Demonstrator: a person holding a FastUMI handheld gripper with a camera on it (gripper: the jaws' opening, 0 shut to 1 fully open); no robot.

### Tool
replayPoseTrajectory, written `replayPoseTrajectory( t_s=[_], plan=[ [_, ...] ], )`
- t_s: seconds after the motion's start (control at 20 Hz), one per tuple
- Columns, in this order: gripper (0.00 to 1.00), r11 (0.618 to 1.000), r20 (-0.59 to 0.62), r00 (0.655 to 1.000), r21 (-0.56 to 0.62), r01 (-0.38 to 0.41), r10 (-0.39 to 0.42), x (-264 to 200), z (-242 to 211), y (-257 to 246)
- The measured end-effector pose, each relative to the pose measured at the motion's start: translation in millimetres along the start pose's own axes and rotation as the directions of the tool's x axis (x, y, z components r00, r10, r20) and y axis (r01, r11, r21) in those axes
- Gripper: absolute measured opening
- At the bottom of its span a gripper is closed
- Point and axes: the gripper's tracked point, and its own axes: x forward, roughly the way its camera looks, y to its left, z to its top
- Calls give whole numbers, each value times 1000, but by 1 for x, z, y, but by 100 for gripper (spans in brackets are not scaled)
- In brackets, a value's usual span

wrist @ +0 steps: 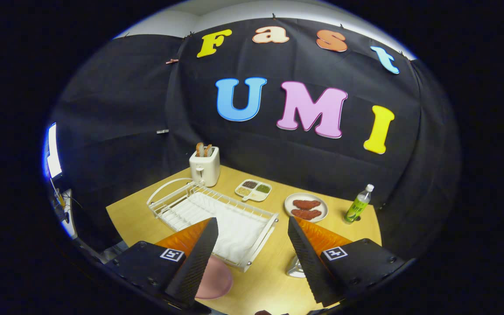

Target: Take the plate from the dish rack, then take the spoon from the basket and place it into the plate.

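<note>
Wooden table [252, 288]: we log an empty white dish rack [217, 216]; pink plate [215, 280] at its 6 o'clock; toaster [204, 166] holding bread; our gripper [252, 258] spread, gripping nothing.

I count 1 white wire dish rack [211, 214] mid-frame, 1 pink round plate [215, 280] at bottom left-centre, and 1 white toaster [205, 168] w/ 2 toast slices [204, 149] above the rack. Also 1 white four-section tray [253, 190], 1 white plate [306, 207] carrying 2 reddish pieces, 1 green-label bottle [358, 205] at right, and 1 wooden table [260, 280]. Gripper [252, 245]: 2 fingers, spread apart, nothing btwn.
</note>
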Motion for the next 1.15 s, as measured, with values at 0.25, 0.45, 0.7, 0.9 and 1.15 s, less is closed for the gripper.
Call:
replayPoseTrajectory(
  t_s=[0.25,0.45,0.7,0.9,1.15],
  plan=[
    [98,997,129,989,-28,78,-74,-17,58,-30],
    [98,992,208,971,-19,124,-117,-30,94,-55],
    [98,981,279,944,-19,191,-178,-44,115,-86],
    [98,974,291,933,-9,225,-213,-49,108,-100],
    [98,973,280,937,-33,227,-209,-47,99,-104]
  ],
)
